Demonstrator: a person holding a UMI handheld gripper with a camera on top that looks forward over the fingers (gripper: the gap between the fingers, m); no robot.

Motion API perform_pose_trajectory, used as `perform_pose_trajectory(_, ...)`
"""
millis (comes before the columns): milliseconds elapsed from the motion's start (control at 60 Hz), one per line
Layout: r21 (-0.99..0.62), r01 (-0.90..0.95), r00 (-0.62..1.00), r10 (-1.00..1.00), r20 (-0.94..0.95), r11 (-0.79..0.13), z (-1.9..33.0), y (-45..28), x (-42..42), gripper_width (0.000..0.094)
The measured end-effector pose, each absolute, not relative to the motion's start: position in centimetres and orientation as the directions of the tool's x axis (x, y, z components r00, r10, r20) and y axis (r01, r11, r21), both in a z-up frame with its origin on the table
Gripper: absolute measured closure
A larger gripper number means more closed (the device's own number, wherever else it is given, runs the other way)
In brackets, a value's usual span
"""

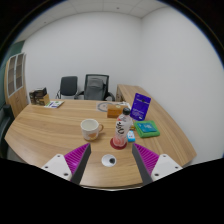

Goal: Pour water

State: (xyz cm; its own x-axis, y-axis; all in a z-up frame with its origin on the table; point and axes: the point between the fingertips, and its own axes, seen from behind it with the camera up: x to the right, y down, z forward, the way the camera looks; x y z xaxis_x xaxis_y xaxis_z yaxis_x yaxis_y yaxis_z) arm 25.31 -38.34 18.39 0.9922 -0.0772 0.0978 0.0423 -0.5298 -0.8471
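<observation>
A small clear water bottle with a red cap (pixel 119 129) stands on a red coaster (pixel 119 143) on the wooden table (pixel 50 125), just ahead of my fingers and nearer the right one. A white mug (pixel 91 128) stands to its left, beyond the left finger. My gripper (pixel 110 160) is open and empty, its purple pads (pixel 74 157) spread wide above the table's near edge. A small round white-and-black thing (pixel 109 160) lies on the table between the fingers.
A purple box (pixel 140 105) and a teal book (pixel 148 128) lie to the right of the bottle. Two office chairs (pixel 94 87) stand at the far end of the table. Small items (pixel 41 98) sit at the far left, by a cabinet (pixel 15 80).
</observation>
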Motion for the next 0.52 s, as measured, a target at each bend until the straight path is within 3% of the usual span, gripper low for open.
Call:
perform_pose_trajectory(150,-0.844,0.025,0.991,-0.1,0.093,-0.536,20.9,-43.6,22.6,0.0081)
perform_pose_trajectory(517,-0.849,0.025,0.986,-0.128,0.109,-0.528,21.9,-47.7,21.0,0.008)
